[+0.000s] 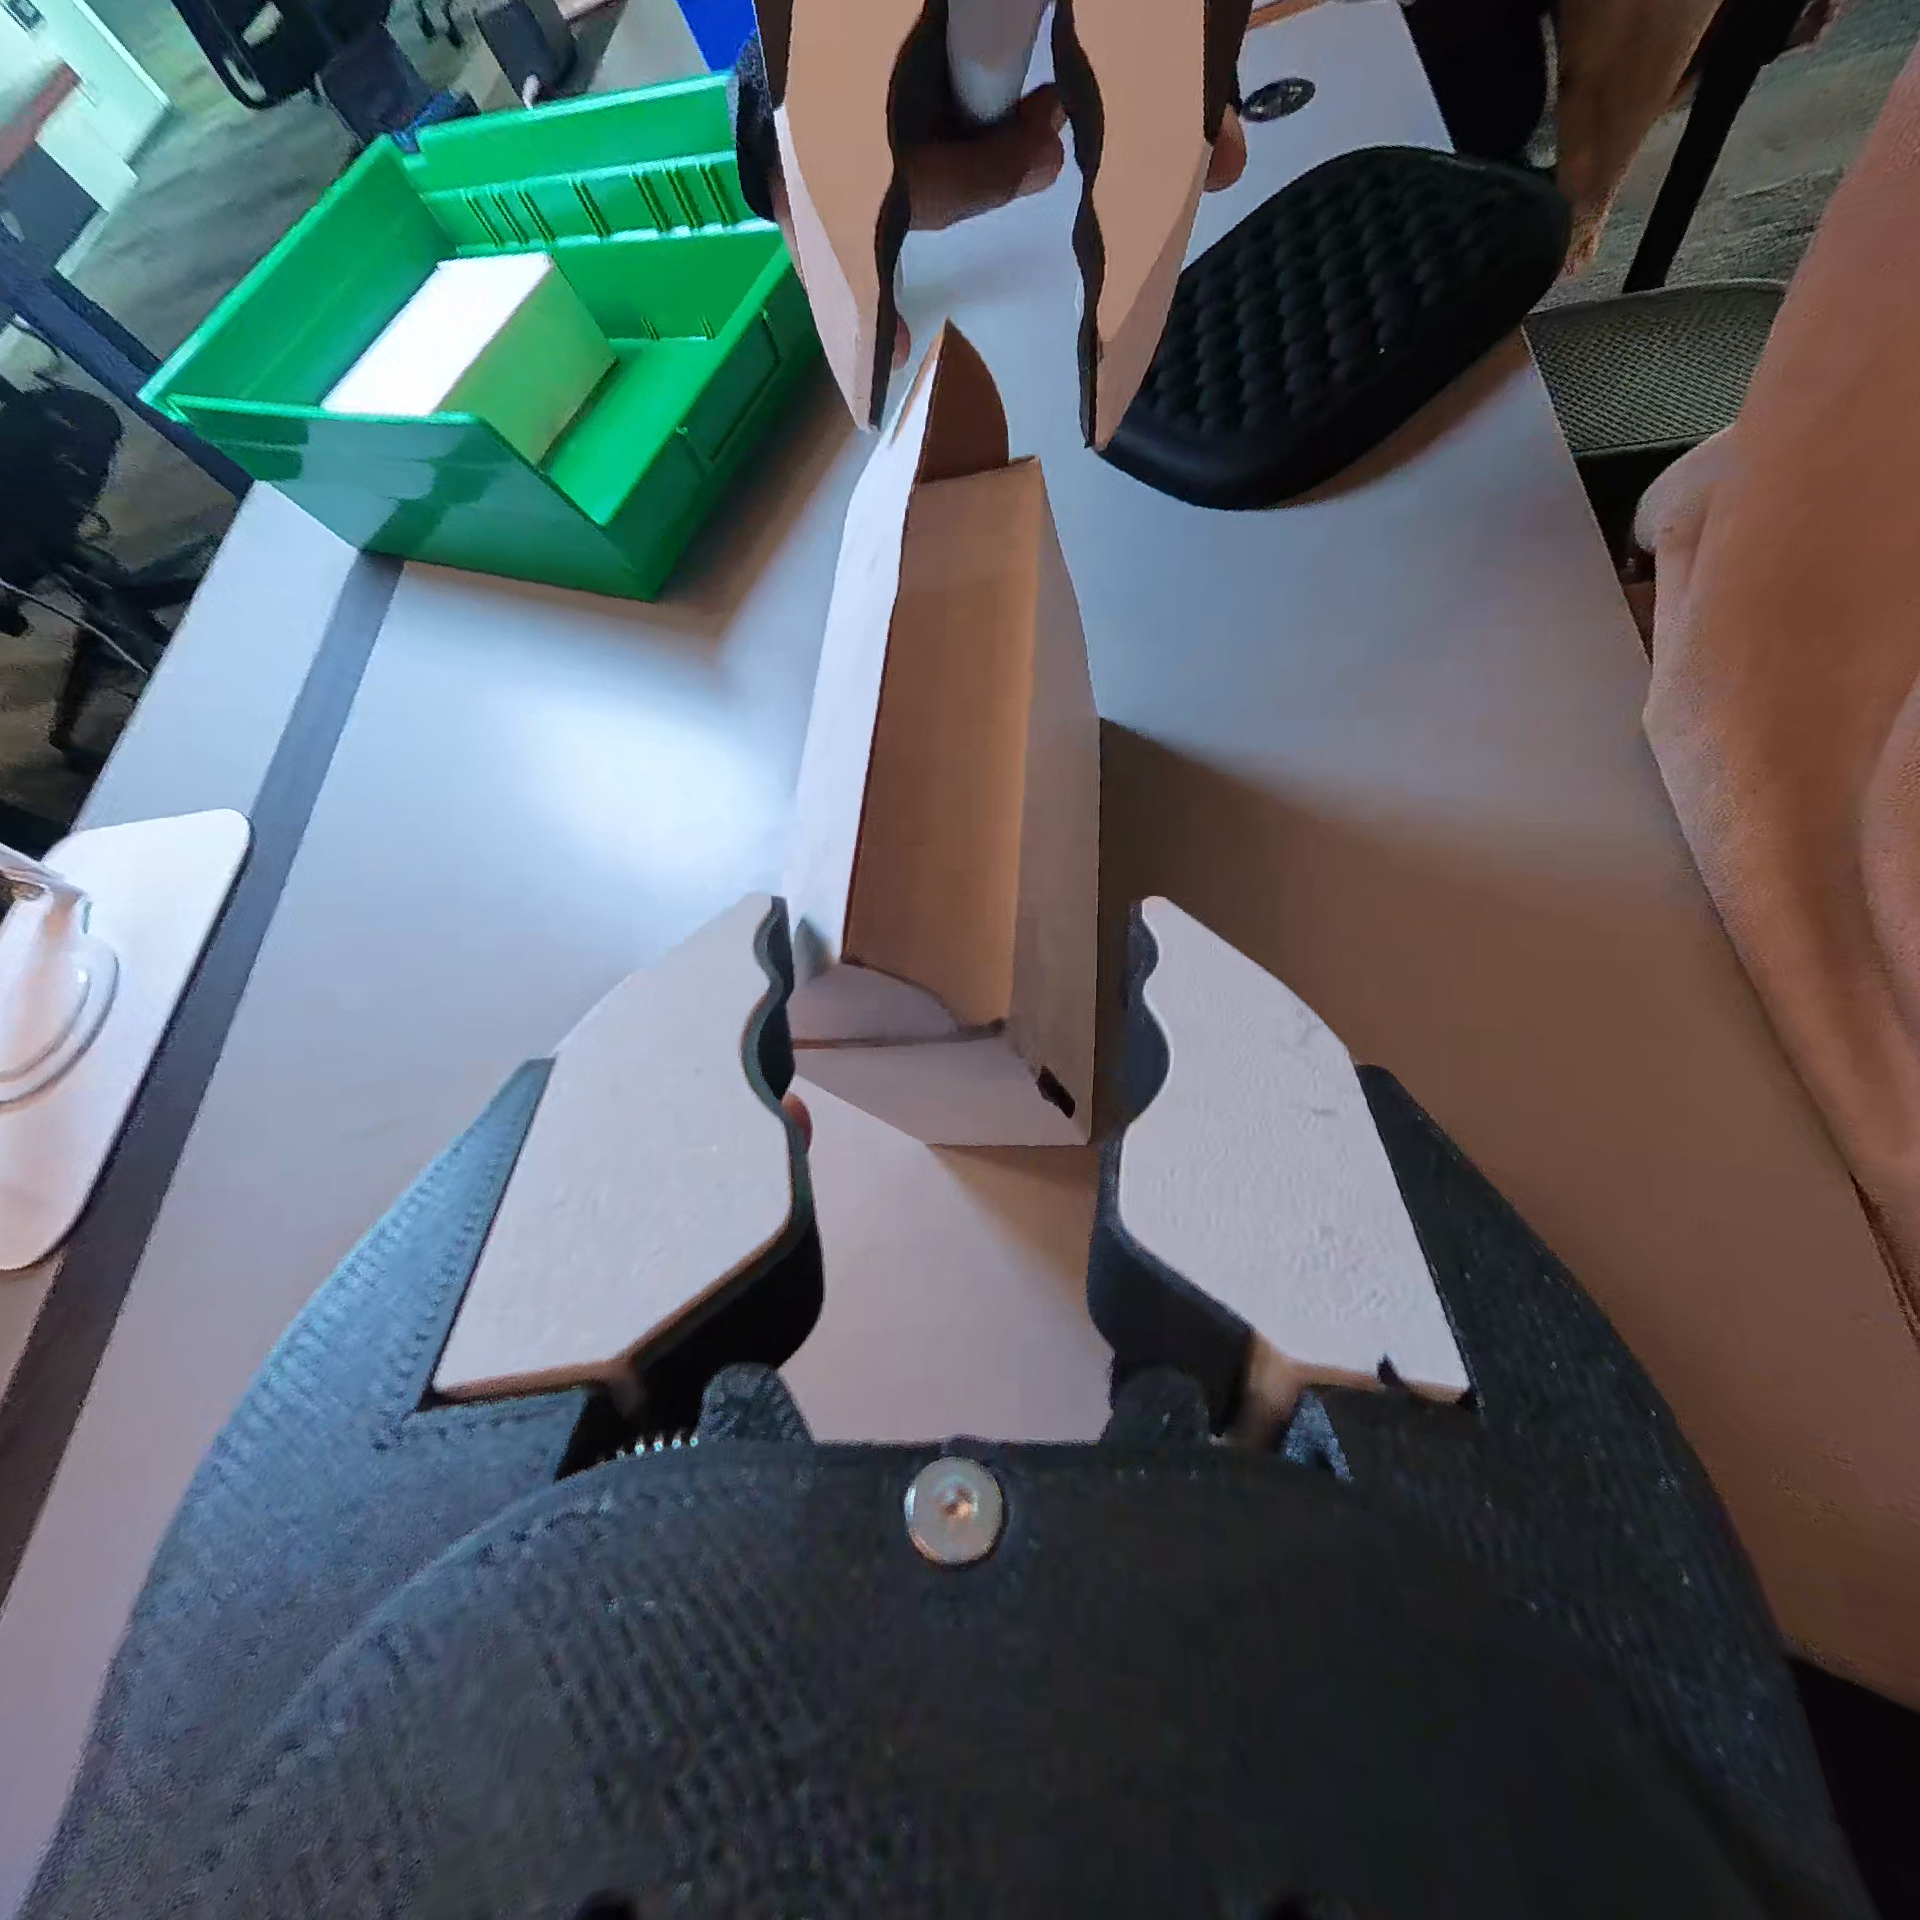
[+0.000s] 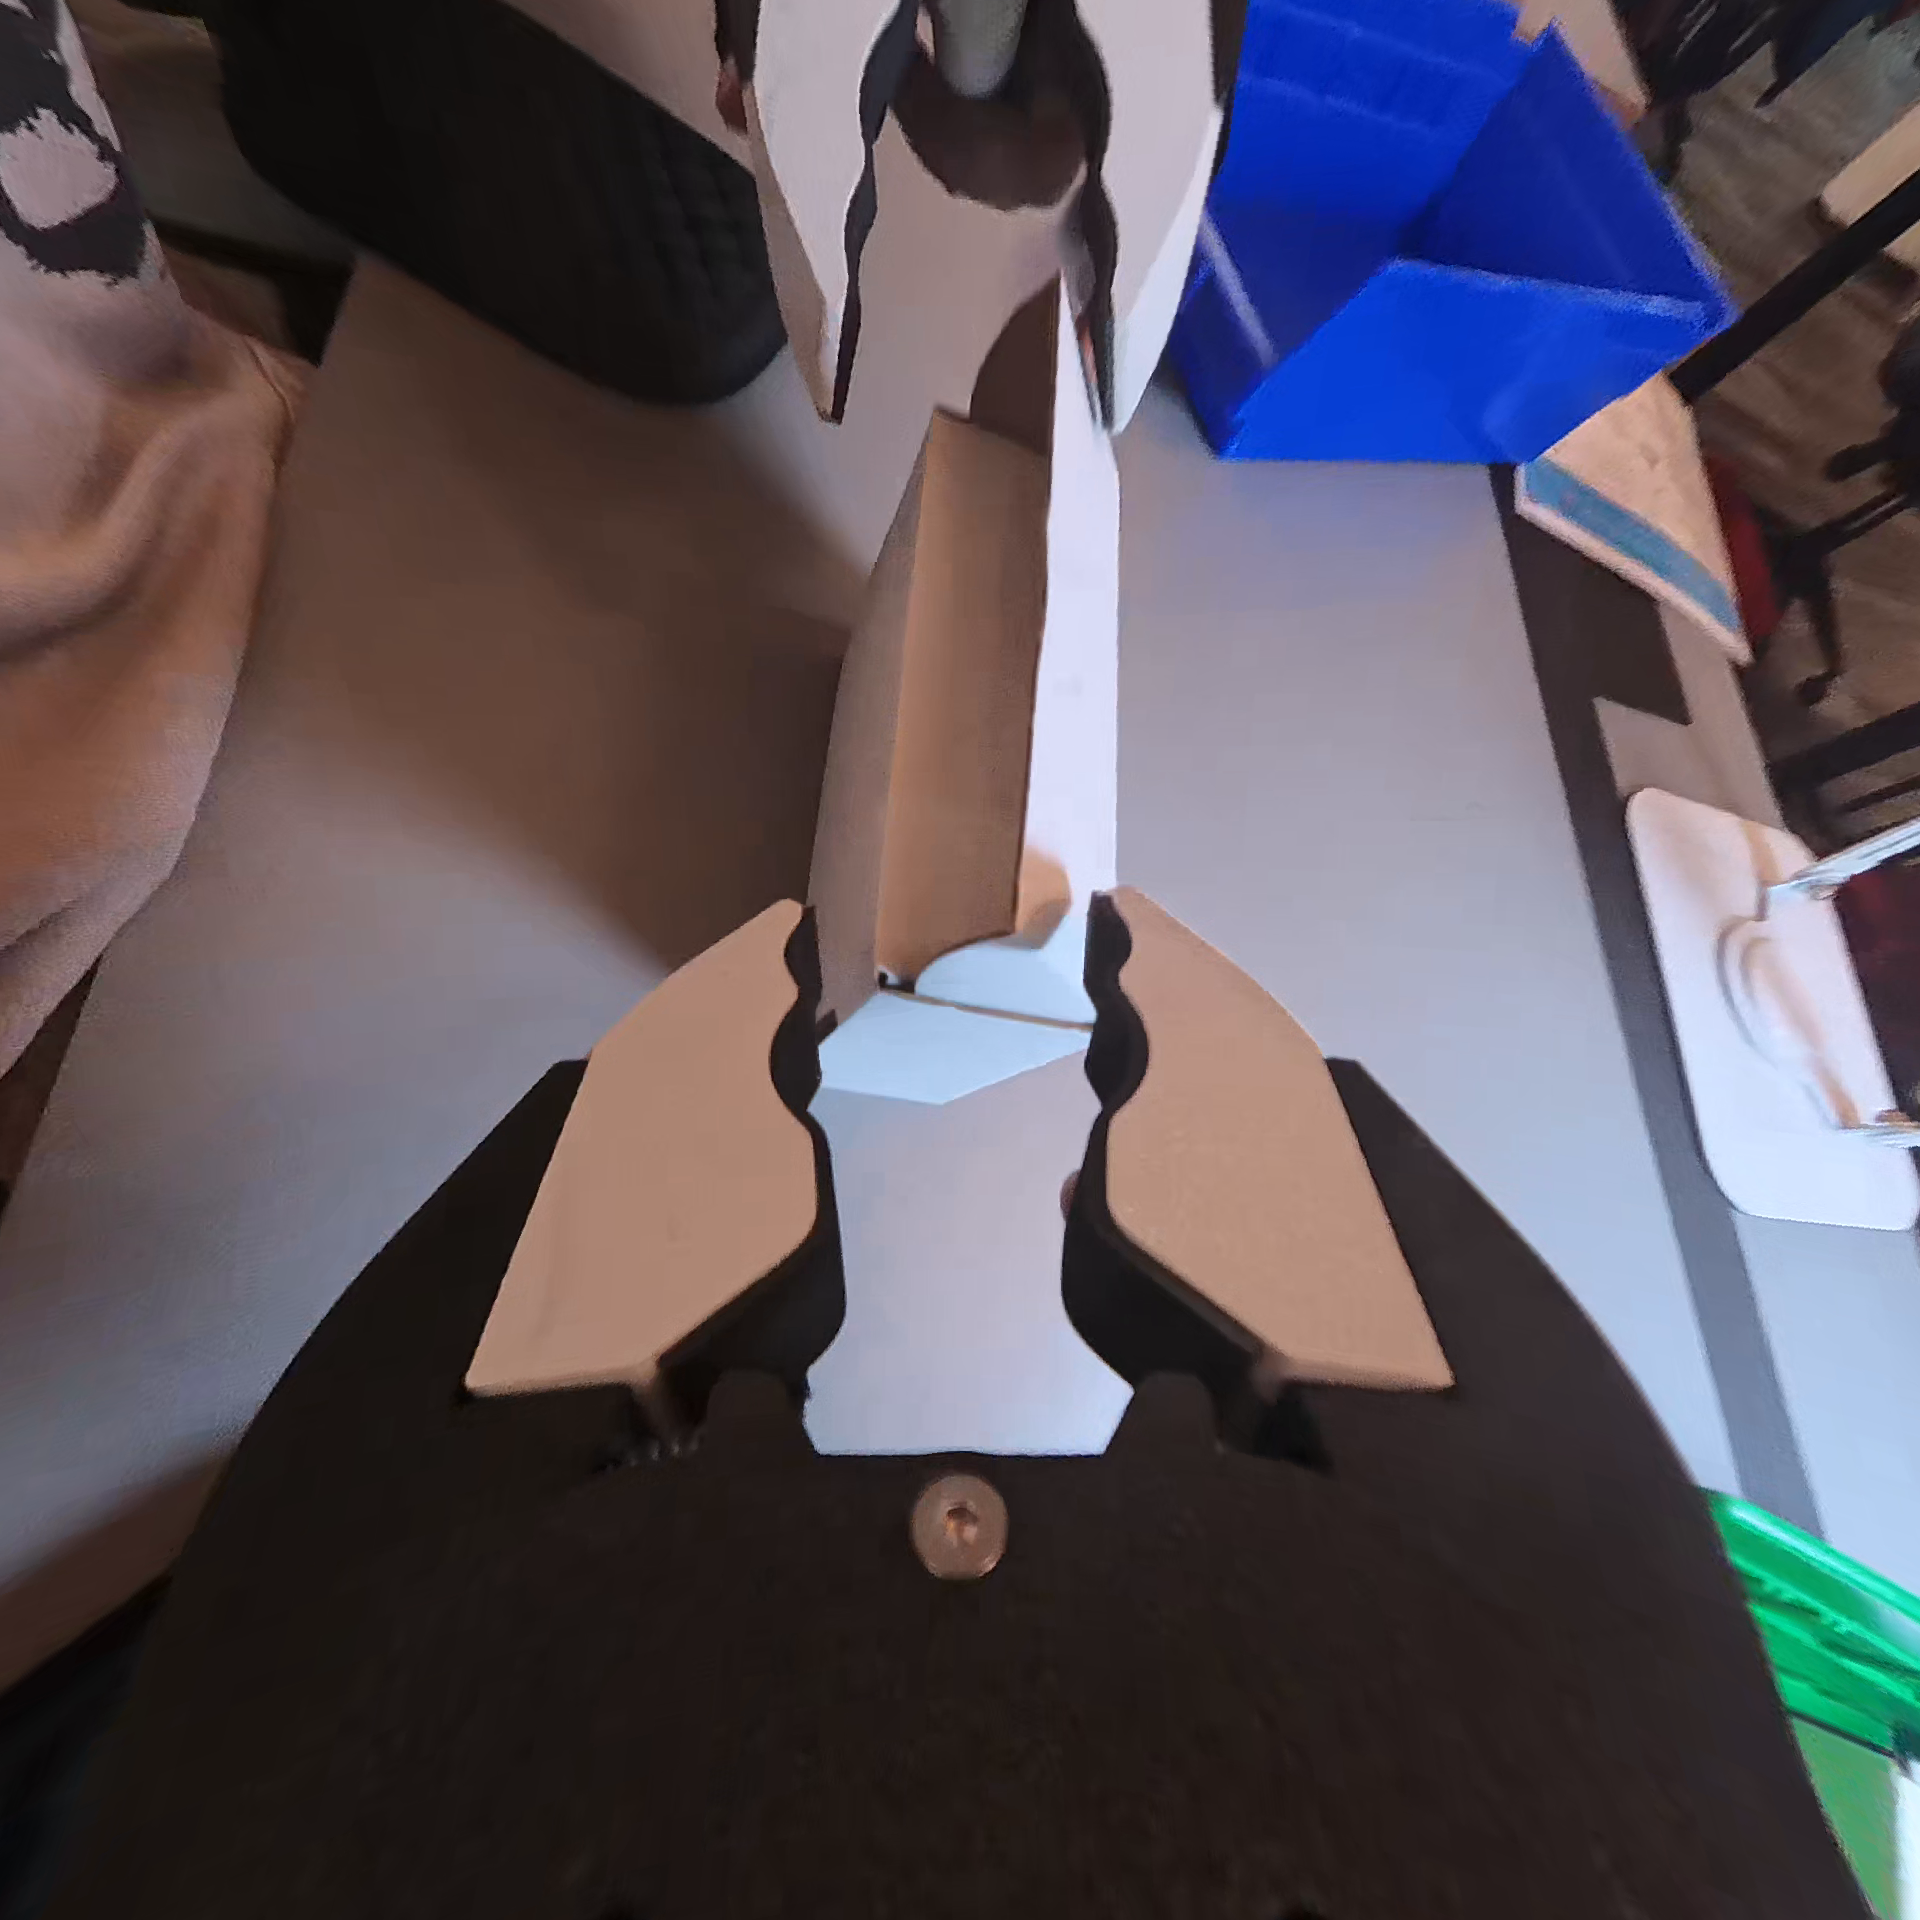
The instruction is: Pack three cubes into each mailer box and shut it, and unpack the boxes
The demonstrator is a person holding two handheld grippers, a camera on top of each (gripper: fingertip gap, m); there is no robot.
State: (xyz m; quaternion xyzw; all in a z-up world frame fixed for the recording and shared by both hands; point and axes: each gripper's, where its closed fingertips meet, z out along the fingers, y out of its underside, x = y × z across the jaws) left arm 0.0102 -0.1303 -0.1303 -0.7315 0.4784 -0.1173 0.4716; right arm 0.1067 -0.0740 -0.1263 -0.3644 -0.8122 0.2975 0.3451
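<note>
Mailer box (image 1: 966,748), brown inside, white outside, centre of grey table (image 1: 520,748), between spread left gripper (image 1: 956,935) at 6 o'clock and spread right gripper (image 1: 982,426) at 12; green bin (image 1: 582,520) at 10 o'clock.

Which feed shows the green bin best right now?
The left wrist view: the green bin sits whole on the table, dividers and a white box inside visible. The right wrist view catches only a blurred green corner at its lower right edge.
</note>
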